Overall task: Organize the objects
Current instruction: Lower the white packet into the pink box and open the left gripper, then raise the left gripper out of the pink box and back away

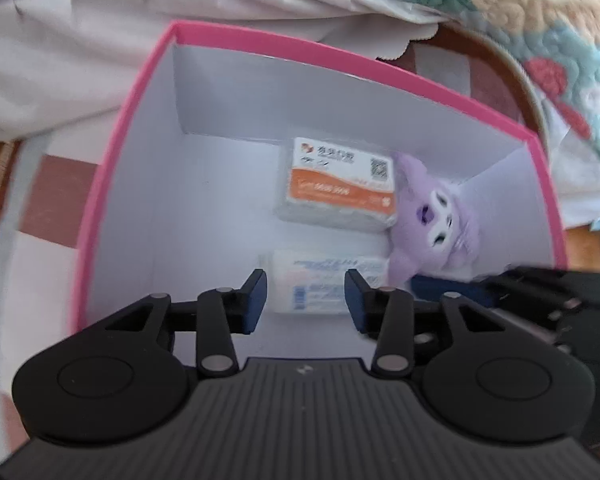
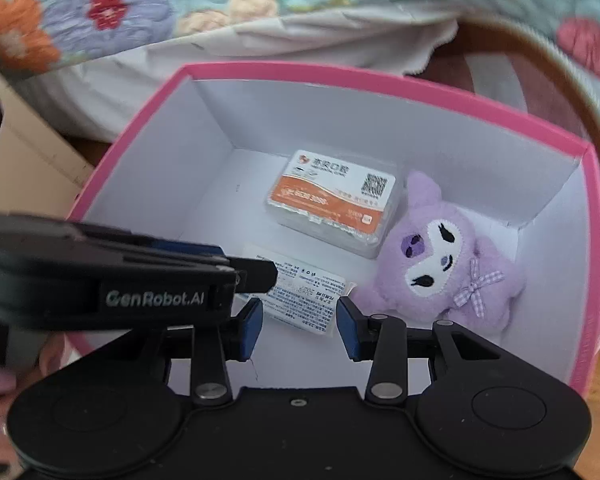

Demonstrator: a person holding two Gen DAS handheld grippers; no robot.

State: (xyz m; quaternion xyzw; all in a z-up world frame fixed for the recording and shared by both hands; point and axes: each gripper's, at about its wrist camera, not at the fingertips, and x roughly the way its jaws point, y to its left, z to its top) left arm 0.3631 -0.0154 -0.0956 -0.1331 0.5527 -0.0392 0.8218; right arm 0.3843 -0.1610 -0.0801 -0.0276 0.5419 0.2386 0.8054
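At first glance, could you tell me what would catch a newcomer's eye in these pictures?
The pink box with white walls fills both views, open at the top. Inside, a purple plush lies at the right, beside an orange-labelled case, with a white packet nearer the cameras. Both grippers, left and right, hang open over the packet, gripping nothing.

Inside the pink box [image 1: 112, 184], an orange-labelled packet [image 1: 336, 184] is seen beside a purple plush toy [image 1: 440, 224]; a white packet [image 1: 324, 284] is framed between the parted fingers of the left gripper [image 1: 306, 300].
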